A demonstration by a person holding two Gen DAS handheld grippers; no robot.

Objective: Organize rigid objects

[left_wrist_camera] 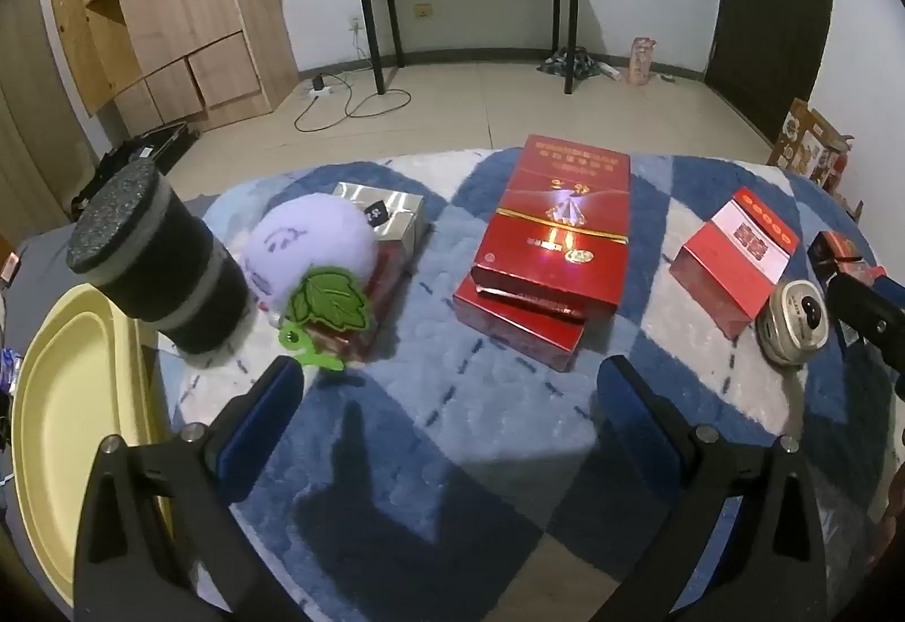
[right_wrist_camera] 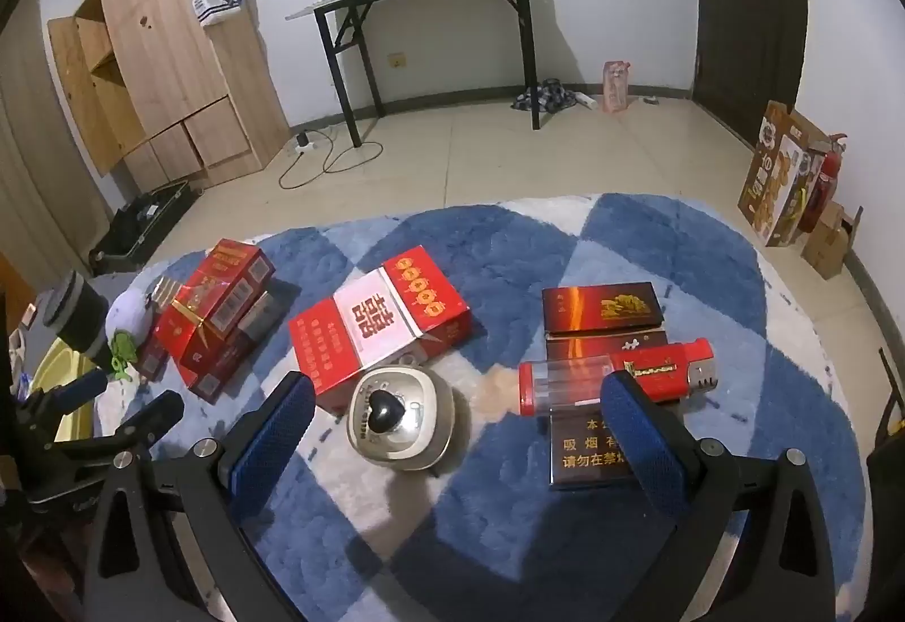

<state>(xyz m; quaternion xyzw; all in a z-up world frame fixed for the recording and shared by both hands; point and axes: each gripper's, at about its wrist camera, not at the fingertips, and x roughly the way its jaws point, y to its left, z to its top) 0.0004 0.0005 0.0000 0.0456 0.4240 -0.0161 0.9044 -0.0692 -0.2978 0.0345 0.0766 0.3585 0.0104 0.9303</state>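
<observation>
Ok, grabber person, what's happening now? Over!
Both jaws open, empty. Red boxes, big lighter, round metal tin untouched on rug. Purple plush sits among boxes.

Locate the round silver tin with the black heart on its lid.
In the right wrist view, the silver tin sits on the blue-and-white rug, just in front of the red-and-white box and left of the big red lighter.

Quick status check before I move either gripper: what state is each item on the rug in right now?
left gripper: open, empty
right gripper: open, empty
long red box: flat, stacked on another red box
red-and-white box: lying on rug, apart
round metal tin: lid on, upright
red lighter: lying across dark box
black cylinder: tilted
plush toy: resting on boxes
</observation>
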